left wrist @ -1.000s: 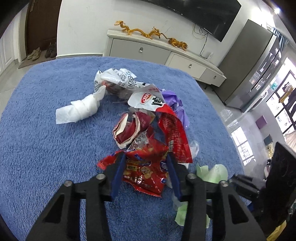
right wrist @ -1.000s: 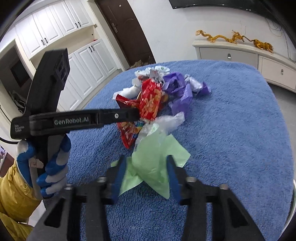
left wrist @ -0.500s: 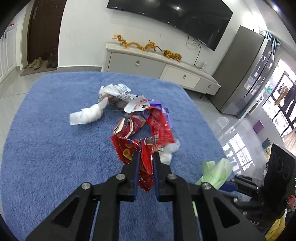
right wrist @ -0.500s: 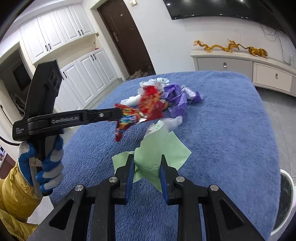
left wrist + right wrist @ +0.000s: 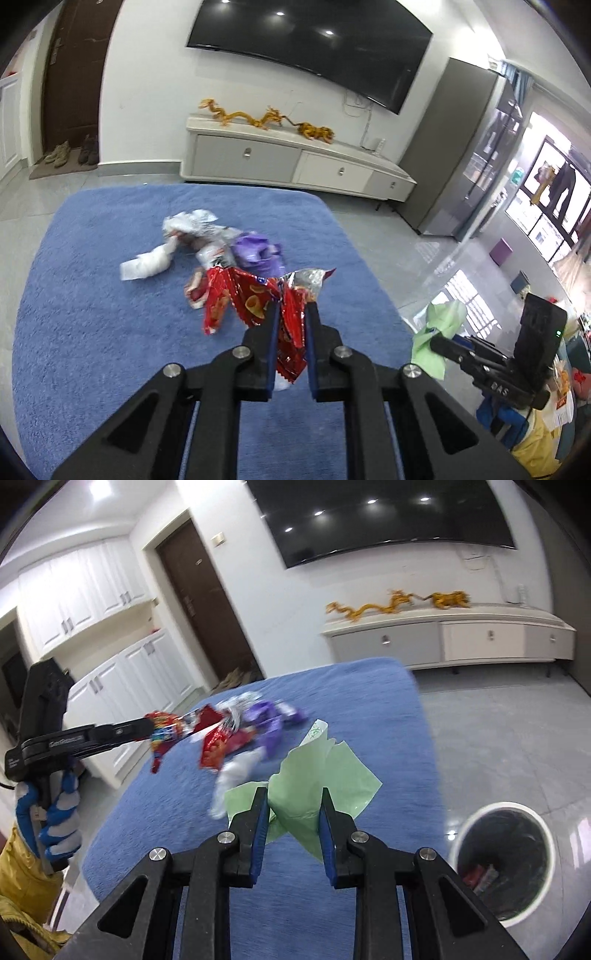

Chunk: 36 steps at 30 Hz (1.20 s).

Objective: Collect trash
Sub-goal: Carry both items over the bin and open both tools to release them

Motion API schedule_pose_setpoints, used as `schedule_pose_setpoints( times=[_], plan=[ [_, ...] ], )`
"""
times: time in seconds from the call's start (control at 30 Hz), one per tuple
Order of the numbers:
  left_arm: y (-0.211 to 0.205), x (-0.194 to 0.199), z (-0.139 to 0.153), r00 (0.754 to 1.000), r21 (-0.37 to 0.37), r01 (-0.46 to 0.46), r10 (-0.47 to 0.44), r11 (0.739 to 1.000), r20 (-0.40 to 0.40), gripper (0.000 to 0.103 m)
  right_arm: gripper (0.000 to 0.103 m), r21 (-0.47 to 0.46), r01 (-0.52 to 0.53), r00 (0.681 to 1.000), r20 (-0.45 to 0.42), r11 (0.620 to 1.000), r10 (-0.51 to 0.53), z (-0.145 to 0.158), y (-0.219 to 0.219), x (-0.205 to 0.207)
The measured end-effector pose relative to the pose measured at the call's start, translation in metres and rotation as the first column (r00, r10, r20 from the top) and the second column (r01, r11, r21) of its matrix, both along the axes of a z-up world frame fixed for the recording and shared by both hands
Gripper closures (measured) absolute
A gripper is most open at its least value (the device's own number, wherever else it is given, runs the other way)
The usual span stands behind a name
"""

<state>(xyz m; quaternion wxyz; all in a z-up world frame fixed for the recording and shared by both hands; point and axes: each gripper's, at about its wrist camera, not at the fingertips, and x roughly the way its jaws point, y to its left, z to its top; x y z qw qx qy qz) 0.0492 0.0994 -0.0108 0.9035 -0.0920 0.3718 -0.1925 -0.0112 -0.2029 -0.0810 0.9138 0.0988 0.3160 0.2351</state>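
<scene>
My left gripper (image 5: 291, 314) is shut on a red snack wrapper (image 5: 255, 299) and holds it above the blue rug (image 5: 92, 332); from the right wrist view the left gripper (image 5: 151, 727) carries that wrapper (image 5: 164, 727) in the air. My right gripper (image 5: 291, 805) is shut on a crumpled green bag (image 5: 314, 771), also seen as a green bag (image 5: 439, 325) at the rug's right edge. Left on the rug lie a white tissue wad (image 5: 147, 262), a purple bag (image 5: 255, 251), silver wrappers (image 5: 192, 225) and another red wrapper (image 5: 218, 749).
A white bin (image 5: 506, 860) with a dark liner and some trash inside stands on the grey floor at the lower right. A low white cabinet (image 5: 288, 162) with golden dragon figures runs along the far wall. A gloved hand (image 5: 55, 812) grips the left tool.
The left jaws closed on the red wrapper and lifted it off the rug. The right gripper tightened on the green bag, rose and swung right, bringing the bin into view.
</scene>
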Motion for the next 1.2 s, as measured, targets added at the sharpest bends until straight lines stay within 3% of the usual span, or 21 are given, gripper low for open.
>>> schedule_pose_setpoints(
  times=[0.2, 0.4, 0.63, 0.9, 0.93, 0.97, 1.0, 1.07, 1.1, 1.2],
  plan=[
    [-0.053, 0.009, 0.01, 0.994, 0.026, 0.106, -0.106, 0.994, 0.0, 0.091, 0.079, 0.021, 0.124, 0.992, 0.025, 0.992, -0.125, -0.004, -0.051, -0.005],
    [-0.136, 0.029, 0.008, 0.969, 0.038, 0.245, -0.244, 0.969, -0.024, 0.091, 0.079, 0.04, 0.258, 0.966, -0.011, 0.965, -0.258, -0.025, -0.105, 0.002],
    [-0.24, 0.055, -0.016, 0.924, 0.056, 0.381, -0.377, 0.923, -0.072, 0.091, 0.079, 0.025, 0.398, 0.914, -0.103, 0.917, -0.393, -0.061, -0.168, 0.012],
    [-0.326, 0.09, -0.056, 0.895, 0.06, 0.432, -0.419, 0.9, -0.153, 0.087, 0.077, -0.018, 0.481, 0.859, -0.187, 0.876, -0.476, -0.099, -0.214, 0.029],
    [-0.334, 0.094, -0.061, 0.889, 0.043, 0.439, -0.427, 0.897, -0.167, 0.086, 0.077, -0.02, 0.49, 0.853, -0.196, 0.872, -0.484, -0.103, -0.217, 0.031],
    [-0.34, 0.097, -0.065, 0.887, 0.035, 0.441, -0.429, 0.897, -0.171, 0.075, 0.077, -0.021, 0.497, 0.847, -0.208, 0.868, -0.49, -0.108, -0.22, 0.035],
    [-0.345, 0.1, -0.07, 0.886, 0.029, 0.44, -0.429, 0.897, -0.176, 0.057, 0.076, -0.024, 0.504, 0.839, -0.221, 0.863, -0.496, -0.114, -0.223, 0.036],
    [-0.352, 0.104, -0.08, 0.88, 0.007, 0.443, -0.433, 0.897, -0.195, 0.046, 0.061, -0.041, 0.52, 0.823, -0.245, 0.853, -0.513, -0.126, -0.23, 0.039],
    [-0.357, 0.106, -0.085, 0.871, -0.002, 0.453, -0.443, 0.891, -0.213, 0.046, 0.049, -0.053, 0.527, 0.816, -0.25, 0.848, -0.522, -0.13, -0.232, 0.039],
    [-0.364, 0.104, -0.093, 0.851, 0.001, 0.483, -0.469, 0.876, -0.236, 0.045, 0.045, -0.084, 0.539, 0.797, -0.269, 0.838, -0.54, -0.14, -0.236, 0.04]
  ],
)
